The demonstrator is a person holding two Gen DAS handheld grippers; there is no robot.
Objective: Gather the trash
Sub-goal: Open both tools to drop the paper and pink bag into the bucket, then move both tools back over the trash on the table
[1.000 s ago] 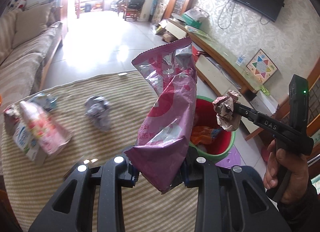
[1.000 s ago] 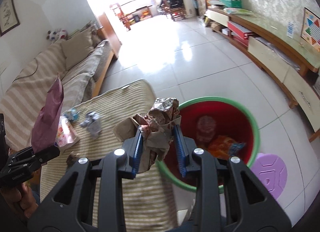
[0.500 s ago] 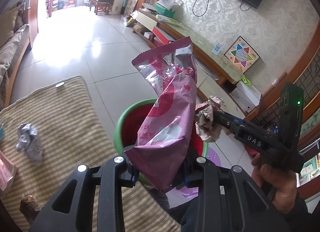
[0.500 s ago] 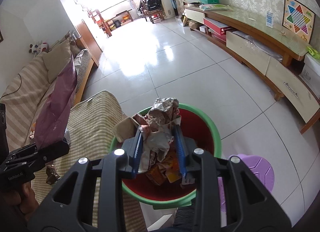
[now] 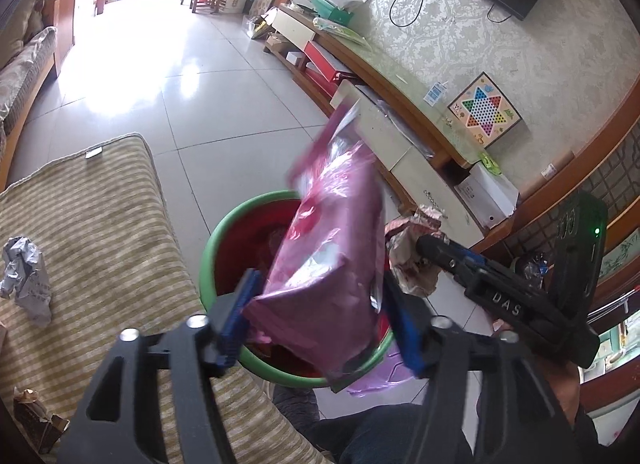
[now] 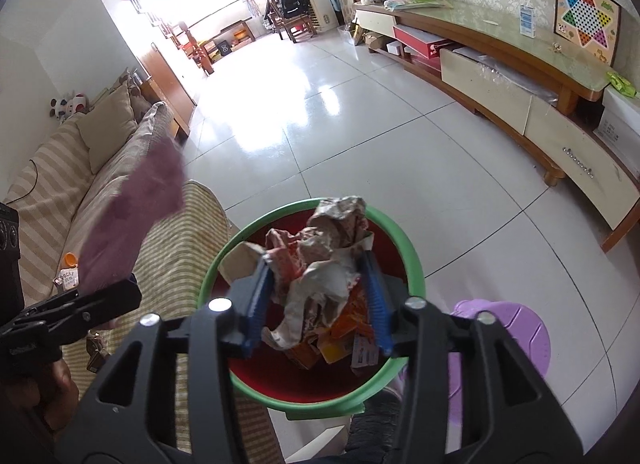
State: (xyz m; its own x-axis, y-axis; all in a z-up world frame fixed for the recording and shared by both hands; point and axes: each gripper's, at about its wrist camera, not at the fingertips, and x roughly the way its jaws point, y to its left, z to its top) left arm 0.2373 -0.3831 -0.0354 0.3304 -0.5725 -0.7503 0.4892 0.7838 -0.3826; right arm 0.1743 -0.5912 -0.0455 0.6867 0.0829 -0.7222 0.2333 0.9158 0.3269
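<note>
Two grippers over bin (image 6: 412, 260) — pink bag (image 5: 332, 264) | crumpled wrapper (image 6: 324, 264) between just-opened jaws

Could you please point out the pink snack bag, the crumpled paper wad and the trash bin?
pink snack bag (image 5: 332, 264), left wrist view, middle of its front.
crumpled paper wad (image 6: 320, 260), right wrist view, its centre.
trash bin (image 6: 412, 252), right wrist view, green rim.

pink foil bag (image 5: 332, 264): blurred, tilted above bin | crumpled paper wad (image 6: 324, 264): over bin mouth | red bin, green rim (image 6: 416, 264): on floor, holding wrappers
</note>
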